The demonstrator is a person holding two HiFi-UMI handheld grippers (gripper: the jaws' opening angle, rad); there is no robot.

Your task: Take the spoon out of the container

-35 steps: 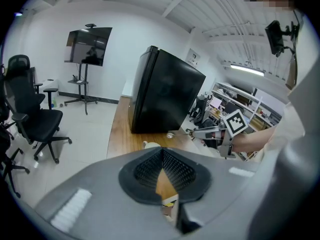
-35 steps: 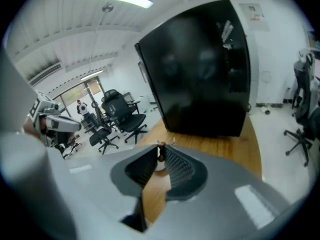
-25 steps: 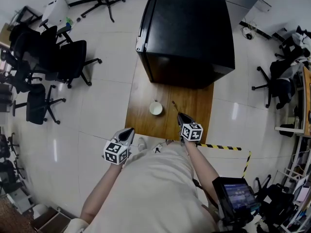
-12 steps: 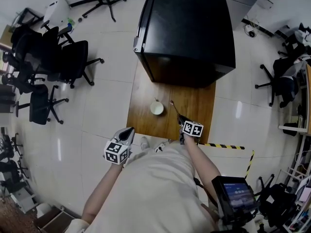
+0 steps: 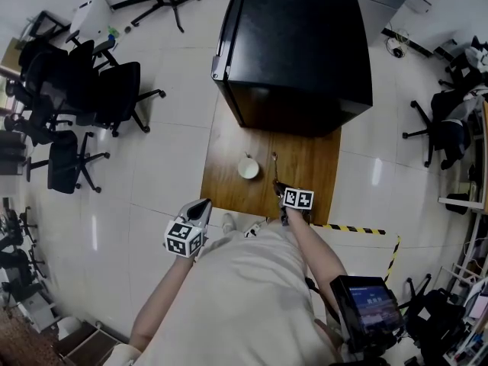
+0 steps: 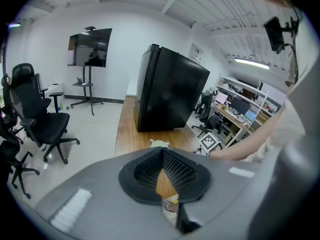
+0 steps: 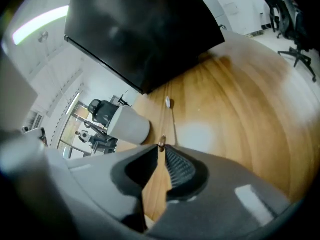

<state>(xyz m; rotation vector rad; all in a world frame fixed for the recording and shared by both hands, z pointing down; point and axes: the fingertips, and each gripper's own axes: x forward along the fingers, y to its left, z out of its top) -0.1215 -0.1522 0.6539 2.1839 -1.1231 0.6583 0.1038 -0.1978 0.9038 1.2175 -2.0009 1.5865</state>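
A white cup (image 5: 248, 168) stands on the wooden table (image 5: 225, 181); it also shows as the cup (image 7: 129, 125) in the right gripper view. To its right a thin metal spoon (image 5: 274, 166) is outside the cup, pointing away from me. My right gripper (image 5: 277, 184) is shut on the spoon's handle. In the right gripper view the spoon (image 7: 165, 121) runs from the right gripper (image 7: 161, 146) out to its small bowl, low over the wood. My left gripper (image 5: 203, 204) hangs shut and empty past the table's near left edge; the left gripper (image 6: 162, 150) faces the table.
A large black cabinet (image 5: 293, 52) stands at the table's far end. Office chairs (image 5: 84, 90) crowd the floor to the left. Yellow-black tape (image 5: 351, 231) marks the floor at the right. A monitor (image 5: 370, 307) sits low at my right.
The right gripper has turned a little, so the spoon now points straight away from me instead of slanting left toward the cup. The left gripper has stayed put.
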